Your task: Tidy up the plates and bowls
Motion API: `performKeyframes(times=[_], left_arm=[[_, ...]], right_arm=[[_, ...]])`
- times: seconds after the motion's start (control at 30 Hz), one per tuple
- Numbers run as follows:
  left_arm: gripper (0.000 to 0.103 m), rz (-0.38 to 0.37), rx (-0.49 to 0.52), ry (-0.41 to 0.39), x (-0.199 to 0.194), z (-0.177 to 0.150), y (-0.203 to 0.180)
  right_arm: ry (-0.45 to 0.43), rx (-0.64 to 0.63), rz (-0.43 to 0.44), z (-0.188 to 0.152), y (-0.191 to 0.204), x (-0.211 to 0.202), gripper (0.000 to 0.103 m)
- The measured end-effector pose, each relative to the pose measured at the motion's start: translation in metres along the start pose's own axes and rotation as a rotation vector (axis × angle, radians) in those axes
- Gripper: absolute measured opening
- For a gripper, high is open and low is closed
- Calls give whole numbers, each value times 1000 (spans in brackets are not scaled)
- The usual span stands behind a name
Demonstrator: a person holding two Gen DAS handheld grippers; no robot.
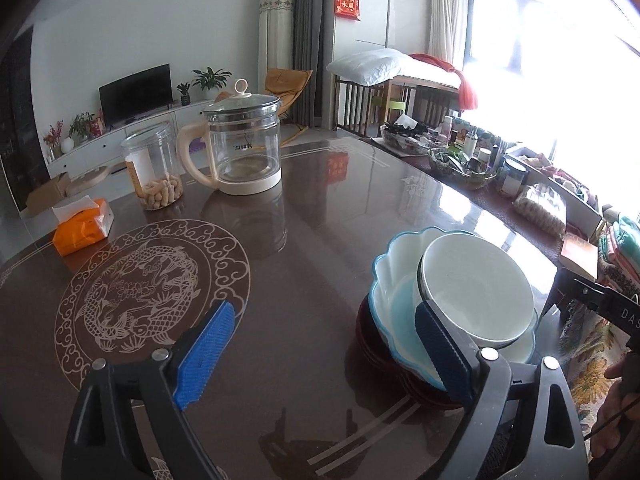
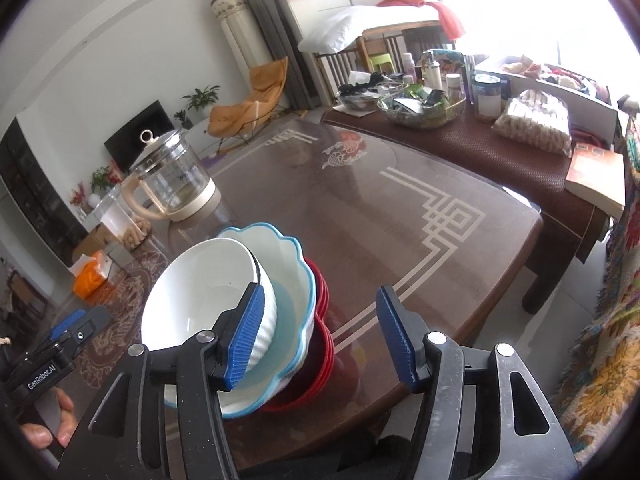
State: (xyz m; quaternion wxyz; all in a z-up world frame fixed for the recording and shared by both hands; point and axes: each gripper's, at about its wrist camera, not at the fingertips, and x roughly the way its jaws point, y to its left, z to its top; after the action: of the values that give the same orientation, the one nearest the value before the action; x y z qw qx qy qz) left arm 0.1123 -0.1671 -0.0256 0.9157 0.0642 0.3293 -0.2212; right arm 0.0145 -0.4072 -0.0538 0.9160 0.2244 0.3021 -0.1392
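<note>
Left gripper (image 1: 324,348), right gripper (image 2: 320,336) both released beside bowl stack (image 2: 240,304); kettle (image 1: 240,148) (glass, seemingly empty) beyond.

Left gripper (image 1: 324,354), matte black triangular-cutout frame, ridged blue rubber pads (image 1: 206,354), round silver pivot screws, white "GenRobot.AI" lettering on its side, right gripper (image 2: 322,340), same black frame, ribbed blue pads (image 2: 394,334), silver screws, white "DAS" lettering partly visible
</note>
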Motion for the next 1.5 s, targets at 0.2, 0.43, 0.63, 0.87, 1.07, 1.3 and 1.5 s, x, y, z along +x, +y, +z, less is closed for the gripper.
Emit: performKeyframes(times=[0.2,0.43,0.63,0.87,1.07,1.3,1.5], left_arm=[[95,21,10,-7,-43,-22,2],[97,24,6,-13,-99,-38,-2],[103,-2,0,-78,-132,-39,-12],[103,44,5,-41,-131,-50,-22],[103,20,-21,50,-118,-53,-19],[103,75,35,115,-95,-60,-23],[103,77,17,122,-92,-59,-17]], right_arm=[[-61,42,-33,-21,-1,-48,67],[-134,88,-81,-65,-8,-109,67],[-196,56,-107,-76,5,-150,73],[-119,-78,-58,-85,58,-148,73],[-81,-159,-153,-93,75,-140,73],[-19,-197,-196,-109,74,-133,73],[-7,-209,-225,-108,79,-130,73]])
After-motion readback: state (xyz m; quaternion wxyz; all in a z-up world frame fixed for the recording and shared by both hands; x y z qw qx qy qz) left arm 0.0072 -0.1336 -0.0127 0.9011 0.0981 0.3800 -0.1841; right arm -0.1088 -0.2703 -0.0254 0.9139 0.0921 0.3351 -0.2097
